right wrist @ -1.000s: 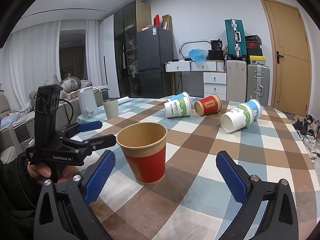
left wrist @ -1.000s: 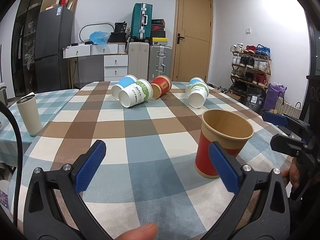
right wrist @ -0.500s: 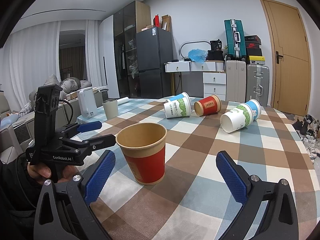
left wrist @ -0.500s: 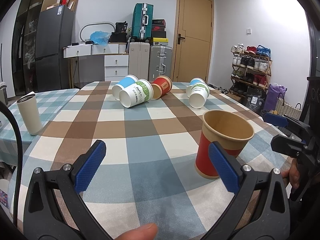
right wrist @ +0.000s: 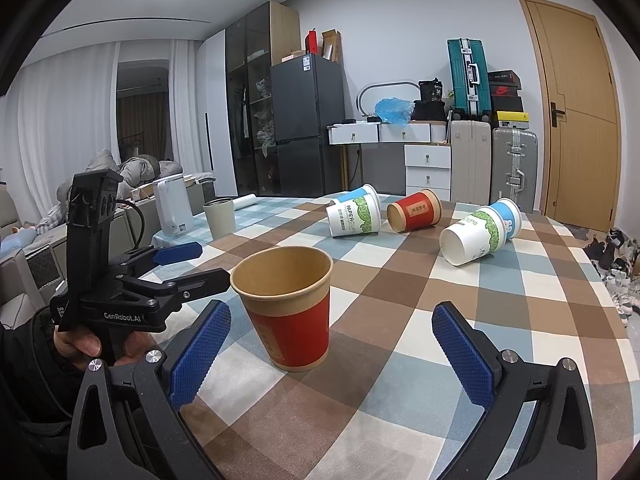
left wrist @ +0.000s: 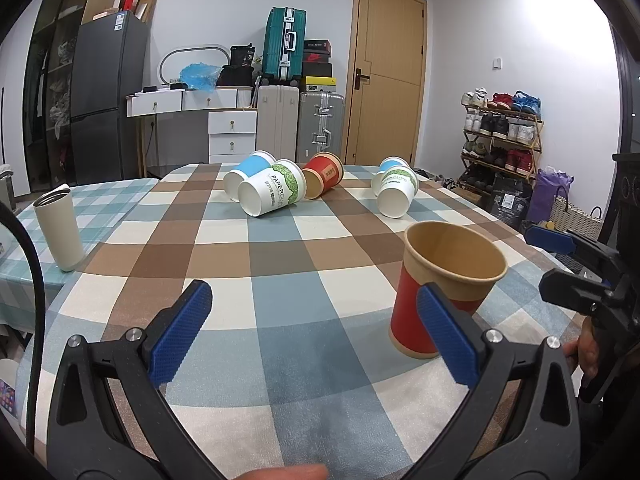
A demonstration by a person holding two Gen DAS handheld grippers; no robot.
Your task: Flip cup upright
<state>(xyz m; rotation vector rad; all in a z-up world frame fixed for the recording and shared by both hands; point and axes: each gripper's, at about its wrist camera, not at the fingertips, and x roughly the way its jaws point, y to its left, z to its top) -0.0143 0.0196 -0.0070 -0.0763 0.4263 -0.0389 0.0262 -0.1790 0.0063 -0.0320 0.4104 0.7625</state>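
A red and tan paper cup (left wrist: pixel 444 284) stands upright on the checked tablecloth; it also shows in the right wrist view (right wrist: pixel 290 312). My left gripper (left wrist: pixel 316 340) is open and empty, with the cup just beyond its right finger. My right gripper (right wrist: pixel 330 356) is open and empty, with the cup between and just ahead of its fingers. Further back lie several cups on their sides: a white and green one (left wrist: pixel 272 194), a blue one (left wrist: pixel 246 174), a red one (left wrist: pixel 322 174) and another white and green one (left wrist: pixel 396 192).
A cream steel tumbler (left wrist: pixel 58 232) stands at the table's left edge. A white kettle (right wrist: pixel 172 208) sits on a side surface. The table's right edge (left wrist: pixel 520 236) drops off toward a shoe rack (left wrist: pixel 500 140).
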